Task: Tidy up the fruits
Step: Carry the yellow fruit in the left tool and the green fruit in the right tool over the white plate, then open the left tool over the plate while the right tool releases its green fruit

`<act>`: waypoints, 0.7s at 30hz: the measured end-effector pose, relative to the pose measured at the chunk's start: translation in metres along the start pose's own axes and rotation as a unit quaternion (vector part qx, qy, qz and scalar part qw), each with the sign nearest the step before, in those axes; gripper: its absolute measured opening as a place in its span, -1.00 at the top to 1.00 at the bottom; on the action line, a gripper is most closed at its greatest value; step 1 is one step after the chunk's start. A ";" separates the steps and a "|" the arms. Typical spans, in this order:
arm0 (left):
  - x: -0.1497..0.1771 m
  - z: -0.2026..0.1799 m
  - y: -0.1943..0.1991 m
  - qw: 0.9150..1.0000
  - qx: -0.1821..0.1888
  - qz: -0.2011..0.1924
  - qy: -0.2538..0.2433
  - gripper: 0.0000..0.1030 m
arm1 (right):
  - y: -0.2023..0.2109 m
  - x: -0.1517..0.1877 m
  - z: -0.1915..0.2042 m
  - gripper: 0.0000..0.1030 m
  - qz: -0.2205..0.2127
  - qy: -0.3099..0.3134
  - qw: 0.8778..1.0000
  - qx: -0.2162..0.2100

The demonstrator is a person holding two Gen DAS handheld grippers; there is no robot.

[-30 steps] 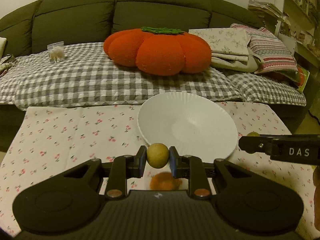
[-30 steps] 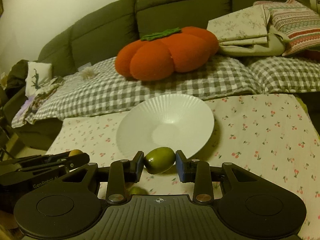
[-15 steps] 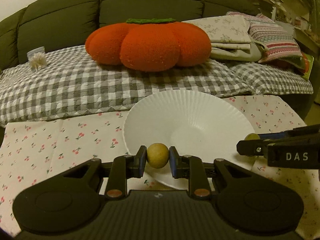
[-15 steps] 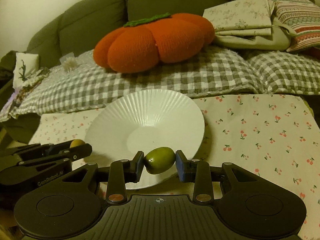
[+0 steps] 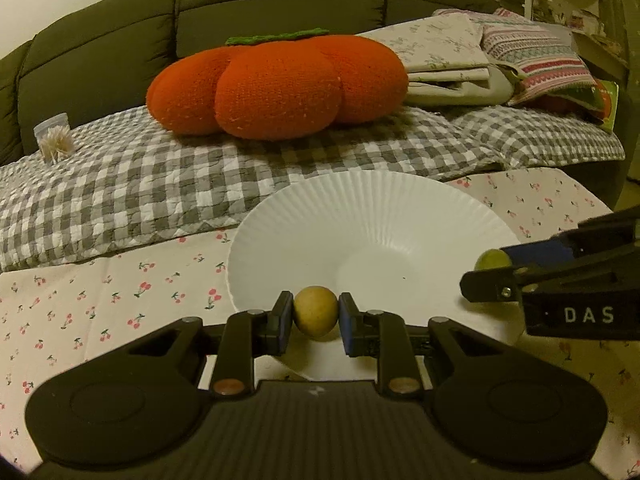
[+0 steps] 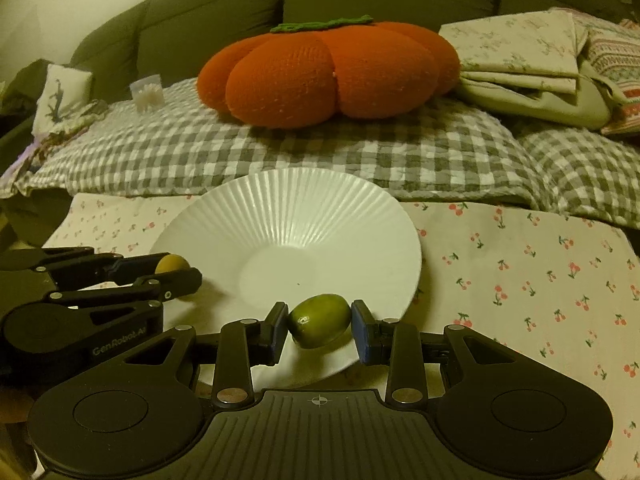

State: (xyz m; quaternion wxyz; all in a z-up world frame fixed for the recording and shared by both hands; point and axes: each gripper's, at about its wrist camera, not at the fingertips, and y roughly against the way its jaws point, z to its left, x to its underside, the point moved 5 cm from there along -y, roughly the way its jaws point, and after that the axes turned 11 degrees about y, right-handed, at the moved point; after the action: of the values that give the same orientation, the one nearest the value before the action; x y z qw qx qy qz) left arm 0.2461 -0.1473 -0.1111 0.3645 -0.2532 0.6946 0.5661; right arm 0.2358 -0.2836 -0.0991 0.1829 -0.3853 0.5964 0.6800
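Observation:
My left gripper (image 5: 315, 317) is shut on a small round yellow fruit (image 5: 315, 316) and holds it over the near rim of the white ribbed plate (image 5: 360, 216). My right gripper (image 6: 319, 322) is shut on a green oval fruit (image 6: 320, 321) over the plate's (image 6: 288, 208) near right rim. The right gripper (image 5: 494, 270) with the green fruit (image 5: 492, 259) shows at the right of the left wrist view. The left gripper (image 6: 176, 270) with the yellow fruit (image 6: 171, 263) shows at the left of the right wrist view. The plate holds no fruit.
The plate sits on a cherry-print cloth (image 5: 100, 292) over a low table. Behind it is a sofa with a grey checked blanket (image 5: 140, 184), an orange pumpkin cushion (image 5: 276, 84) and folded linens (image 5: 452, 60). A small clear box (image 5: 54, 138) sits on the blanket at left.
Both grippers have moved forward with their fruits, from in front of the plate to over its near rim. An orange fruit seen under the left gripper earlier is out of view.

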 end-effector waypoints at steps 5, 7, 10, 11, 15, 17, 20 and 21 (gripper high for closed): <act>0.001 -0.004 0.001 1.000 0.001 -0.002 -0.007 0.24 | -0.001 0.001 -0.001 0.35 -0.004 0.003 1.000 -0.002; 0.001 -0.004 0.003 1.000 0.004 -0.003 -0.007 0.06 | -0.001 0.001 -0.001 0.34 -0.007 0.001 1.000 -0.005; 0.000 -0.004 0.009 1.000 0.007 -0.012 -0.011 -0.20 | 0.002 -0.001 -0.003 0.09 -0.013 -0.002 1.000 0.000; -0.001 -0.003 0.012 1.000 0.008 -0.015 -0.010 -0.22 | 0.004 -0.001 -0.003 0.00 -0.016 -0.005 1.000 0.002; -0.006 0.003 0.024 0.999 0.024 -0.021 0.008 -0.30 | 0.008 -0.001 -0.009 0.00 -0.021 -0.019 1.000 0.005; -0.008 0.010 0.030 0.999 0.025 -0.024 0.020 -0.34 | 0.013 -0.002 -0.017 0.00 -0.026 -0.043 0.999 0.005; -0.009 0.022 0.036 0.999 0.024 -0.020 0.041 -0.34 | 0.024 -0.003 -0.026 0.00 -0.039 -0.077 0.996 -0.003; -0.010 0.025 0.039 0.998 0.025 -0.020 0.049 -0.34 | 0.027 -0.003 -0.028 0.00 -0.042 -0.082 0.996 -0.002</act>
State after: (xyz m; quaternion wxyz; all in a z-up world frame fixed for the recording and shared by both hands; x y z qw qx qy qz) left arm 0.2276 -0.1145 -0.0823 0.3475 -0.2860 0.7201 0.5282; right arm 0.2268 -0.3152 -0.0788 0.2584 -0.3534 0.5616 0.7021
